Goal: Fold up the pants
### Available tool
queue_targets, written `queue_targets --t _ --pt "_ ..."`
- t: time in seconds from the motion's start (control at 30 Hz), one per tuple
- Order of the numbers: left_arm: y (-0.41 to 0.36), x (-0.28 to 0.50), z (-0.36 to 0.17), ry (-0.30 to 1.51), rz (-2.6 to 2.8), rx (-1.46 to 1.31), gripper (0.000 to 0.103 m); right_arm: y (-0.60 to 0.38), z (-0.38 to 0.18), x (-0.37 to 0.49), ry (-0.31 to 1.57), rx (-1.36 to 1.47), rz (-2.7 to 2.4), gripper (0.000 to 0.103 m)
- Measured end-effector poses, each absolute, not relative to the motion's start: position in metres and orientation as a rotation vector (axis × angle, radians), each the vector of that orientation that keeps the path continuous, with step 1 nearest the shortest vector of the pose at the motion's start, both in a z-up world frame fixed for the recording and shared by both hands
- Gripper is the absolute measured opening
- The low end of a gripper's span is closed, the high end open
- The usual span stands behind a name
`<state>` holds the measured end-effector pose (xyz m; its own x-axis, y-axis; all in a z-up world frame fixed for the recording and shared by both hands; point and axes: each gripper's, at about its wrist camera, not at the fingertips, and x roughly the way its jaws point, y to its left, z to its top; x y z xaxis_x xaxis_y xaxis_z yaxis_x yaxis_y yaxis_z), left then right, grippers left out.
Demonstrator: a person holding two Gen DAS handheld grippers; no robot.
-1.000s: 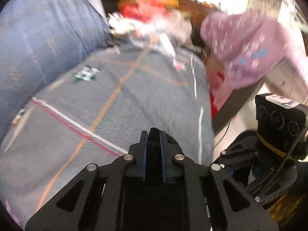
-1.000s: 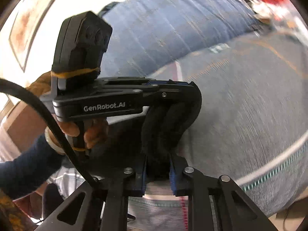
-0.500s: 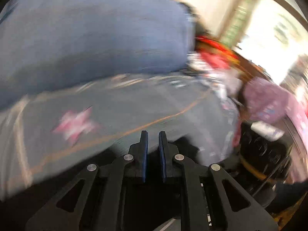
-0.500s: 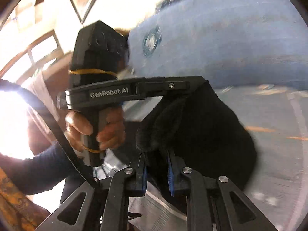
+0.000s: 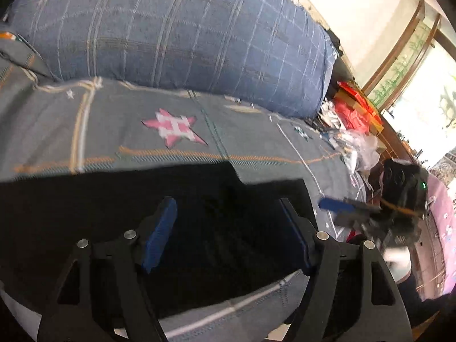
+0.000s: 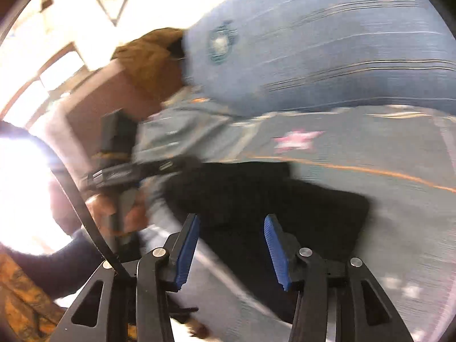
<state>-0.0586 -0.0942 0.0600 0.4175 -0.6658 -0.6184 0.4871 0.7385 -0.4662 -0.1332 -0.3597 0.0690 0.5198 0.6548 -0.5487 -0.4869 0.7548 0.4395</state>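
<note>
The black pants [image 5: 114, 199] lie flat on the grey bedspread [image 5: 256, 142]. My left gripper [image 5: 228, 213] hovers over them with its jaws opening. Its blue pads stand wide apart and clear of the cloth. At the pants' right edge one blue finger [image 5: 333, 204] of my right gripper shows. In the right wrist view the pants [image 6: 256, 188] spread ahead of my right gripper [image 6: 230, 228]. Its jaws are opening too, and its pads press on nothing. My left gripper [image 6: 182, 166] is blurred at the pants' left edge, held by a hand [image 6: 114, 211].
A big blue plaid pillow [image 5: 185, 34] lies behind the bedspread, which bears a pink star [image 5: 173, 128]. Red boxes and plastic bags [image 5: 356, 119] crowd the far right end. Pink cloth [image 5: 444, 213] lies at the right edge. A brown cloth [image 6: 151, 57] sits beside the pillow.
Both grippers were shut on the bunched black pants; now both stand open and the pants lie spread on the bed. The left gripper has swung across the bed.
</note>
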Motion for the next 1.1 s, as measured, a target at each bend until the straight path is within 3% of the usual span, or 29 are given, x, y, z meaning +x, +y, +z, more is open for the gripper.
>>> queue_targets --t 0.4,0.57,0.8,0.9,1.1 --pt "-0.148 -0.053 0.029 0.897 -0.479 -0.094 0.072 -0.363 0.041 -0.098 0.81 0.032 0.431 0.046" --pt "-0.148 -0.053 0.021 0.891 -0.459 -0.09 0.072 -0.358 0.023 -0.097 0.79 -0.014 0.446 0.051" --pt "-0.121 -0.075 0.032 0.874 -0.417 -0.144 0.072 -0.36 0.049 -0.121 0.83 0.046 0.465 0.052" --pt "-0.115 -0.08 0.02 0.896 -0.402 -0.15 0.072 -0.348 0.033 -0.132 0.881 -0.013 0.465 0.062" --pt "-0.067 -0.096 0.038 0.85 -0.393 -0.32 0.072 -0.334 0.05 -0.129 0.878 0.001 0.49 0.062"
